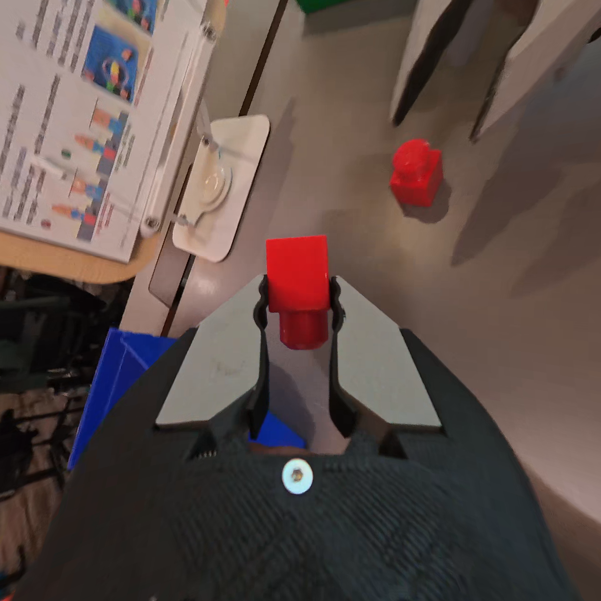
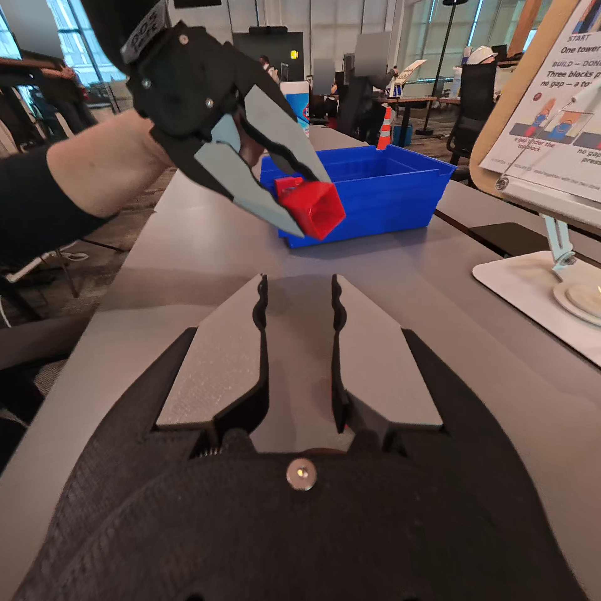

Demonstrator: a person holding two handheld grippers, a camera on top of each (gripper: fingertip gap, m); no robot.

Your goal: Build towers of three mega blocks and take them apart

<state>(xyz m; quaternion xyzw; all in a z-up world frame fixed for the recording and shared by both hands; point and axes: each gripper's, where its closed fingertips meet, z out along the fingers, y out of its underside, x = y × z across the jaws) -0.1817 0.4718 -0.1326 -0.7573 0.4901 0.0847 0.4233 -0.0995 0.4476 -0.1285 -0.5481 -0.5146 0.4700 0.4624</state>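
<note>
The left tool (image 1: 297, 292) held a red block (image 1: 296, 271) by its flat sides, pads pressed on, stud toward the wrist, above the bench (image 1: 357, 292). The right tool (image 2: 299, 292) stood narrowly parted, holding nothing. A second block (image 1: 418, 179) sat at two o'clock. Judged light, rigid, glossy plastic, hollow beneath; best taken across the flat walls.

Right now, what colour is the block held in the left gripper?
Red. The block sits clamped in the left gripper; clearest in the left wrist view.
</note>
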